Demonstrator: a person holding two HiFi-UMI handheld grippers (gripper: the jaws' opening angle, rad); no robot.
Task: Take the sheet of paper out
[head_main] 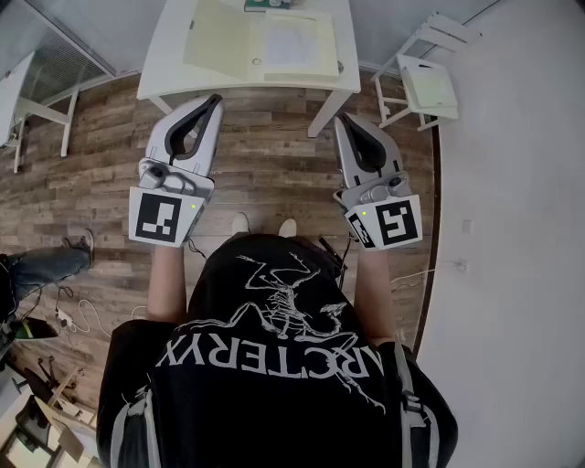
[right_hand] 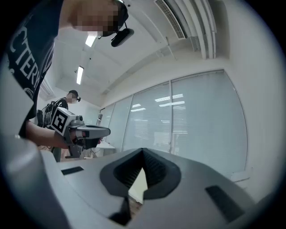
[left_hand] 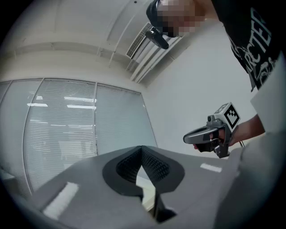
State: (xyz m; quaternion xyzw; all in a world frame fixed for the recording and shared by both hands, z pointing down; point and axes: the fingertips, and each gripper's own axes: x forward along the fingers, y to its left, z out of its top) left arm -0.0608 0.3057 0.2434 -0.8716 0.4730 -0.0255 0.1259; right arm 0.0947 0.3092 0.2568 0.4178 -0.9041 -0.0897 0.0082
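A white sheet of paper (head_main: 291, 41) lies in an open pale yellow folder (head_main: 219, 37) on the white table (head_main: 174, 64) ahead of me. My left gripper (head_main: 216, 99) is held level short of the table's near edge, jaws shut with nothing in them. My right gripper (head_main: 342, 119) is level beside it, also shut and empty, near the table's right front leg. In the left gripper view the shut jaws (left_hand: 142, 150) point at window blinds, with the right gripper (left_hand: 201, 134) off to the side. In the right gripper view the jaws (right_hand: 143, 152) are closed too, and the left gripper (right_hand: 91, 131) shows.
A green book (head_main: 265, 5) lies at the table's far edge. A white chair (head_main: 425, 78) stands right of the table against the wall. Another white table (head_main: 27, 101) is at the far left. Someone's legs (head_main: 46, 265) and cables are on the wooden floor at left.
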